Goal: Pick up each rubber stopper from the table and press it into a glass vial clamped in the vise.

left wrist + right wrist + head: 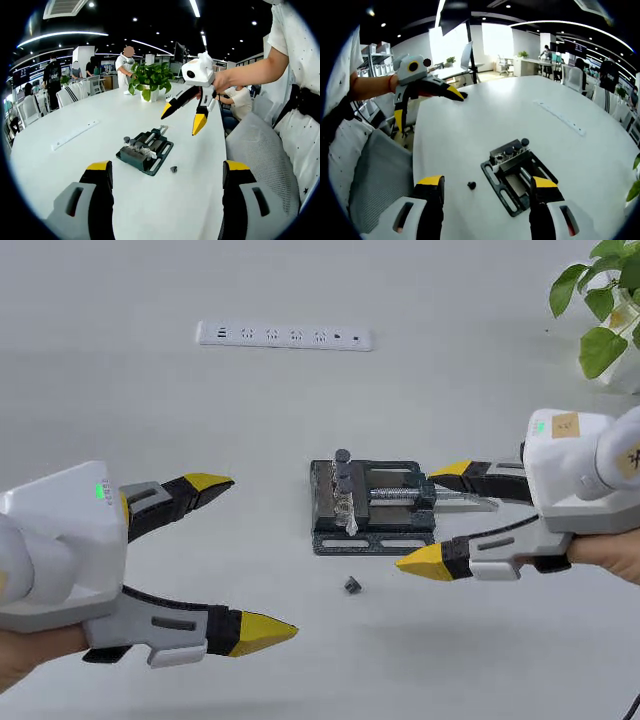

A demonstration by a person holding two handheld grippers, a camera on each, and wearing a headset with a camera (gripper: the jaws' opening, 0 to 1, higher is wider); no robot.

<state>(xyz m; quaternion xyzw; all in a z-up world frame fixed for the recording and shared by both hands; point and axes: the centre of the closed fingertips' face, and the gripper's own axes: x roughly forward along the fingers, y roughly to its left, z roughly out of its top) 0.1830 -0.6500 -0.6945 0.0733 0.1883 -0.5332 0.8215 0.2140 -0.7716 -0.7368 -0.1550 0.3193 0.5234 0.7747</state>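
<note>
Left tool (238,556) hangs at the near left of the head view, its yellow-tipped jaws spread wide apart with nothing between them; its own view looks across the white surface (140,400) toward the work. Opposite it, the right tool (440,517) is held with its jaws likewise wide apart and empty. In the head view its tips appear just beside the screw end of the vise, and the left gripper view shows it raised above the surface. Between the two sits the dark green vise (385,510), flat on the surface, with a short row of glass vials (346,502) clamped upright in its jaws. In the right gripper view the vials toward the far end of the row carry dark stoppers, while the nearest one looks open-mouthed with a clear rim. One loose rubber stopper (352,586), small and dark, lies on the surface just in front of the vise, apart from it and touched by neither tool. Farther back a white power strip (285,336) lies flat, and a leafy potted plant (600,300) stands at the far right edge.
</note>
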